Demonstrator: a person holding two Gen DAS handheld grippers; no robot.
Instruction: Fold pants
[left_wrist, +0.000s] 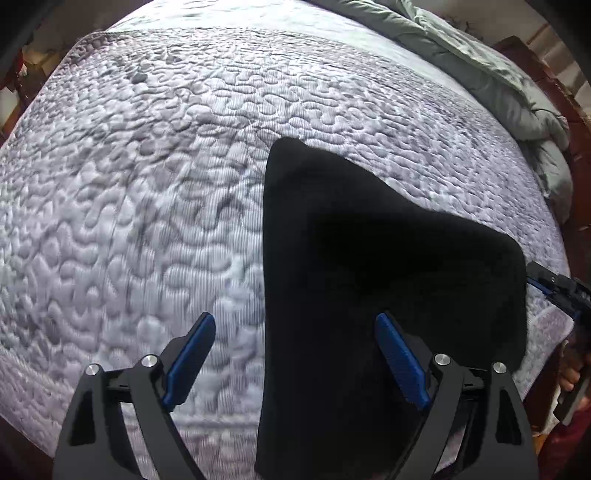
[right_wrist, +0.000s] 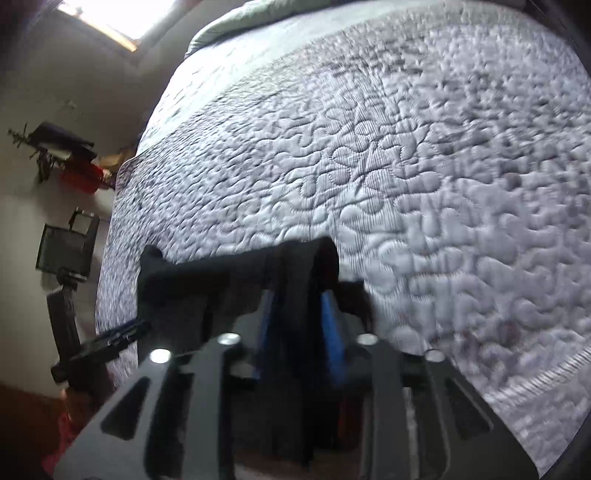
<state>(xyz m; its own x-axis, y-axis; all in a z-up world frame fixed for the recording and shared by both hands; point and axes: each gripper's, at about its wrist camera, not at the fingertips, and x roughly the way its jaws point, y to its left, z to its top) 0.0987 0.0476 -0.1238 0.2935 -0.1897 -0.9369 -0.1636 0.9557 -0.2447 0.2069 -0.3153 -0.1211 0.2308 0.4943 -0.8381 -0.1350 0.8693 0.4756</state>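
Black fabric pants (left_wrist: 369, 266) lie on the white quilted bed (left_wrist: 147, 184), right gripper (right_wrist: 301, 295) fingers clamped on them, left gripper (left_wrist: 295, 332) spread wide, green duvet (left_wrist: 480, 66) beyond.

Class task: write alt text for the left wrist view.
Black pants lie on a white quilted bedspread, with the left gripper open above their left edge. A grey-green duvet sits bunched at the far right.

The pants (left_wrist: 369, 277) run off the bottom edge of the left view. In the right view — blurred — folds cover the right tool's (right_wrist: 301, 314) pads (right_wrist: 332, 332); wall clutter stays unreadable.
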